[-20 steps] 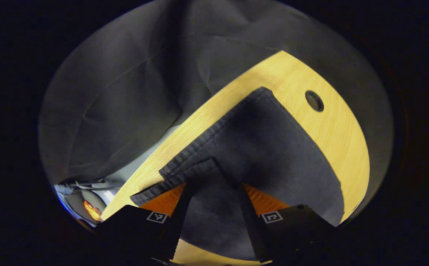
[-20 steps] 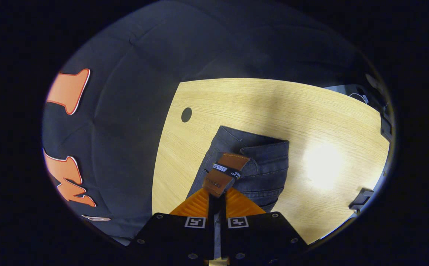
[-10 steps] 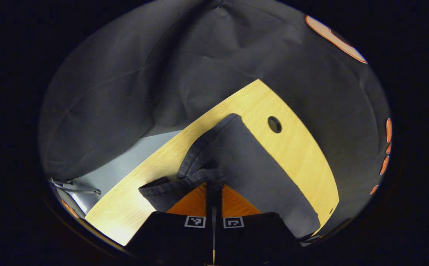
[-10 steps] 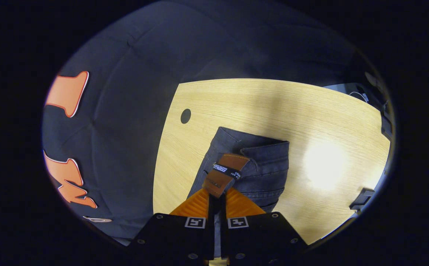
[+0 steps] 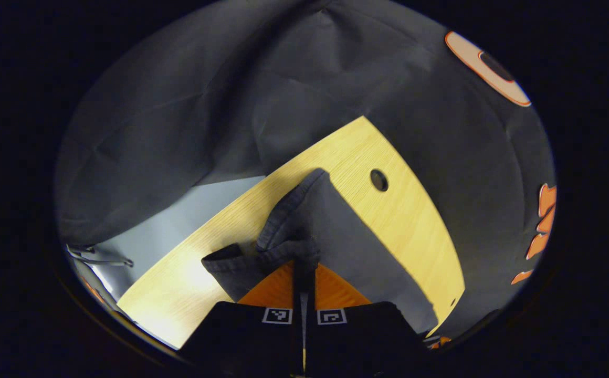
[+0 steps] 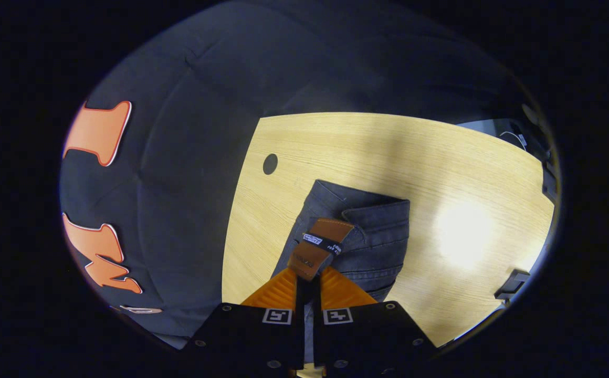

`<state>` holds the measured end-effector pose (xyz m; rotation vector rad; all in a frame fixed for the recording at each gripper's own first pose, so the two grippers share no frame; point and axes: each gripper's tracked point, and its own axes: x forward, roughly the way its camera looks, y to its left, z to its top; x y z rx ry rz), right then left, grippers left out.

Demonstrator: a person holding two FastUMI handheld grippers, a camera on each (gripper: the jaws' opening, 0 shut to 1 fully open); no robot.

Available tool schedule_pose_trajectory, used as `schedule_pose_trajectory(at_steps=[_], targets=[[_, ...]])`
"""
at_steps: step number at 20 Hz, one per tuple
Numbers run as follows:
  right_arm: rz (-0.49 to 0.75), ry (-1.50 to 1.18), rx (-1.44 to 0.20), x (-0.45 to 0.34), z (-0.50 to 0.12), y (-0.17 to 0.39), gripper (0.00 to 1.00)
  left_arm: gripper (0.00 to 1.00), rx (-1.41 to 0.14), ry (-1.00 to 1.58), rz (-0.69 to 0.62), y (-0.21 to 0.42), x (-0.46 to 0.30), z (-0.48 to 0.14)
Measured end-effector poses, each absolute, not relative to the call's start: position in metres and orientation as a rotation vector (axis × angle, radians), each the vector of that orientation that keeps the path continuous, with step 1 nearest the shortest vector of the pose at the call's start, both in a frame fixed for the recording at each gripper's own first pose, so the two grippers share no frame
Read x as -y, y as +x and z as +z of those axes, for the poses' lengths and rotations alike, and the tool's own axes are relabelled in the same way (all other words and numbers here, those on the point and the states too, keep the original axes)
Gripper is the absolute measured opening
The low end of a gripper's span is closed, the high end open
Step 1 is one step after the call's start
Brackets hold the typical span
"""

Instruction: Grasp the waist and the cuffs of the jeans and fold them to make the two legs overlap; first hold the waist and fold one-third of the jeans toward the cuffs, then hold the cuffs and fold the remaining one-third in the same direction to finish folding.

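Dark grey jeans (image 5: 346, 247) lie on a light wooden table (image 5: 409, 220). In the left gripper view, my left gripper (image 5: 303, 265) is shut on the bunched hems of the cuffs (image 5: 289, 247), which are lifted a little off the table. In the right gripper view, the waist (image 6: 373, 236) with its brown leather patch (image 6: 317, 247) rises from the tabletop (image 6: 388, 152). My right gripper (image 6: 307, 275) is shut on the waistband at that patch.
A round cable hole (image 5: 378, 180) sits in the table close to the jeans' far edge, and also as the hole (image 6: 270, 164) in the right gripper view. The table's edge (image 5: 283, 168) runs near the cuffs, with grey floor (image 5: 178, 226) beyond. A small dark clamp (image 6: 512, 283) sits at the table's right edge.
My left gripper closed from open onto the cuffs and raised them, bunching the hem. The right gripper kept its hold on the waistband and barely moved.
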<state>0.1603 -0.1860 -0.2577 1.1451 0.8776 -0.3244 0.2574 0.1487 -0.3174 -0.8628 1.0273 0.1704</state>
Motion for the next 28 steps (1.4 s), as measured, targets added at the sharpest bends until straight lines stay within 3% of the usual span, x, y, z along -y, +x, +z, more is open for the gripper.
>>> schedule_pose_trajectory(at_steps=[3,4,8,10,12,13,14,16,17,19,24,28], targets=[[-0.309,1.192,-0.856,0.19,-0.251,0.171,0.07,0.02,-1.037,-0.868,0.197,0.272,-0.145,-0.327],[-0.309,1.203,-0.865,0.189,-0.253,0.176,0.07,0.06,-1.053,-0.843,0.212,0.267,-0.146,-0.329],[-0.324,1.25,-0.893,0.176,-0.261,0.203,0.07,0.48,-0.973,-0.817,0.199,0.284,-0.148,-0.315],[-0.3,1.26,-0.898,0.167,-0.255,0.219,0.07,0.59,-0.927,-0.814,0.157,0.288,-0.142,-0.298],[-0.294,1.241,-0.917,0.163,-0.255,0.225,0.07,0.83,-0.869,-0.771,0.119,0.286,-0.139,-0.278],[-0.302,1.218,-0.944,0.16,-0.258,0.226,0.02,0.83,-0.846,-0.739,0.103,0.283,-0.139,-0.27],[-0.294,1.199,-0.953,0.158,-0.26,0.227,0.06,0.96,-0.817,-0.688,0.077,0.278,-0.134,-0.254],[-0.232,1.206,-0.887,0.157,-0.244,0.235,0.55,0.97,-0.787,-0.636,0.043,0.272,-0.124,-0.236],[-0.215,1.208,-0.86,0.158,-0.235,0.237,0.53,0.97,-0.78,-0.627,0.027,0.268,-0.118,-0.228],[-0.233,1.19,-0.861,0.166,-0.238,0.23,0.86,0.97,-0.757,-0.622,-0.009,0.262,-0.106,-0.217],[-0.369,0.955,-0.941,0.203,-0.297,0.18,0.93,0.97,-0.645,-0.517,-0.082,0.247,-0.078,-0.184],[-0.392,0.855,-1.004,0.205,-0.333,0.155,0.97,0.98,-0.572,-0.463,-0.1,0.238,-0.074,-0.16]])
